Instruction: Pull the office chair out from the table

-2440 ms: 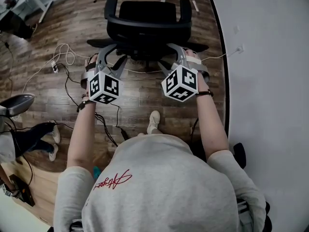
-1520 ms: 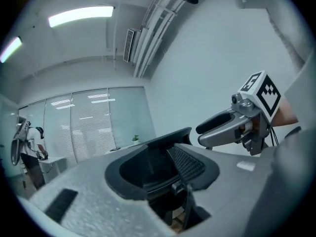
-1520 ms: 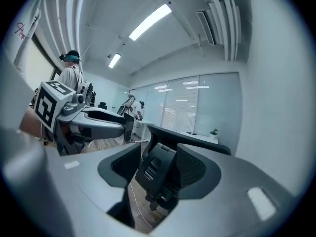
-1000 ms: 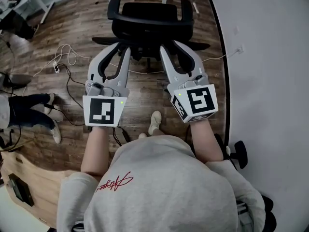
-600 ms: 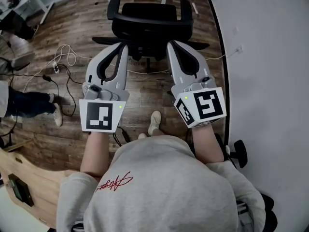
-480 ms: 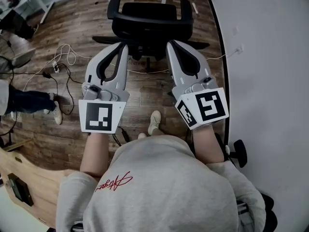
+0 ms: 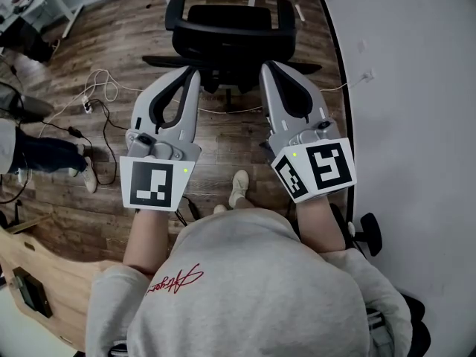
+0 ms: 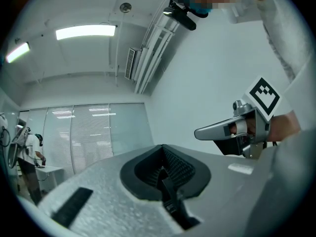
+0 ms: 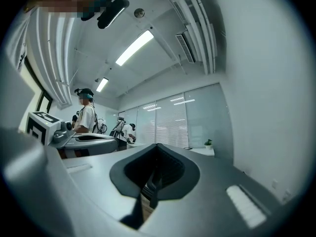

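2 clenched, empty tools, the left hand-held gripper [image 7: 190,74] and the right hand-held gripper [image 7: 268,68], hover side by side. Just beyond their tips, the office chair [image 7: 230,28] stands on the wooden floor [image 7: 223,136], near the right wall [image 7: 409,88].

Wood-plank floor [image 7: 227,136], white wall [image 7: 416,88], ceiling strip light [image 8: 86,31], glass partition [image 8: 89,132]

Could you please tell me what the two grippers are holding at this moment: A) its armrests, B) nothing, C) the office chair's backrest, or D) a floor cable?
B: the left gripper and right gripper both have their fingers shut on nothing, short of the office chair.
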Demonstrator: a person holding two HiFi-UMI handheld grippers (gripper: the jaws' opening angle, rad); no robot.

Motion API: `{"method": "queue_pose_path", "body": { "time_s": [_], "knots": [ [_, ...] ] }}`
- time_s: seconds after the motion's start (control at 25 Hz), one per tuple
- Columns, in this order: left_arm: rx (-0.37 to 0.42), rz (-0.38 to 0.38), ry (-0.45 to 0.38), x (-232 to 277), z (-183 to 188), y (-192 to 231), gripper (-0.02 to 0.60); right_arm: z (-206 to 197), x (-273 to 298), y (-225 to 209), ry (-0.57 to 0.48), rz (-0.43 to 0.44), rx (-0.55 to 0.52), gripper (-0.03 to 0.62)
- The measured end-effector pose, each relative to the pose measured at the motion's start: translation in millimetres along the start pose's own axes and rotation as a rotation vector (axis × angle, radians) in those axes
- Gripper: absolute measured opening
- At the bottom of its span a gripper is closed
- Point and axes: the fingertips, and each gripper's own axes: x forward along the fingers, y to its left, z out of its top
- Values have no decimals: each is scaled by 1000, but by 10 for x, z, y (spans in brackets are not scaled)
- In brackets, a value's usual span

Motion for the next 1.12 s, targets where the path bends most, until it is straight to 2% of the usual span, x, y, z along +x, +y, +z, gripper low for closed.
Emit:
{"method": "queue_pose_path", "body": {
  "time_s": [0.24,0.44,1.12],
  "knots": [
    [-2,7,4,-27,9,-2,-5,81,-73,18,-40,-5,38,0],
    [7,11,10,-40,-1,-5,-5,76,-115,25,-34,-35,-20,0],
    [-1,17,16,-31,10,-44,-5,57,-153,29,-26,-24,-8,0]
  ]
}}
